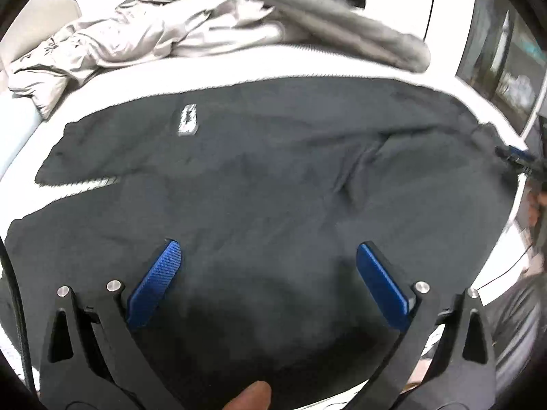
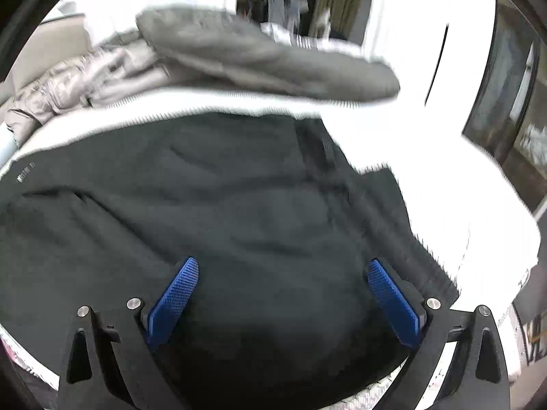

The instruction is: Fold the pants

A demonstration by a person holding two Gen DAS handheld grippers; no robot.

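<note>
Left wrist view. My left gripper (image 1: pixel 268 251) hangs over the black pants (image 1: pixel 259 184), jaws spread wide with nothing between the blue pads (image 1: pixel 155 282). The pants lie spread flat on a white bed surface (image 1: pixel 273 63) and fill the ground ahead of and under the fingers. To the left of the gripper, one pant leg tapers to a hem where a wedge of white bed shows; that side offers the clearest edge. Ahead, a small white label (image 1: pixel 188 119) is printed on the cloth, its text too blurred for me to read. Beyond the far edge of the pants lie a crumpled silver-grey quilt (image 1: pixel 112 41) and a grey fuzzy blanket (image 1: pixel 328 20), leaving only a narrow white strip of open bed. At the far right a dark blue-tipped object (image 1: pixel 516 159) touches the edge of the pants; it is cut off by the frame and I cannot identify it. A fingertip (image 1: pixel 251 396) enters at the bottom edge.

Right wrist view. My right gripper (image 2: pixel 282 266) is likewise wide open and empty above the pants (image 2: pixel 205 205). Motion blur smears all outlines. To its right, the waistband edge (image 2: pixel 403 225) runs diagonally, and beyond it lies broad bare white bed (image 2: pixel 444 177), the largest free room. Ahead, the blanket (image 2: pixel 259 54) overhangs the far edge of the bed.
</note>
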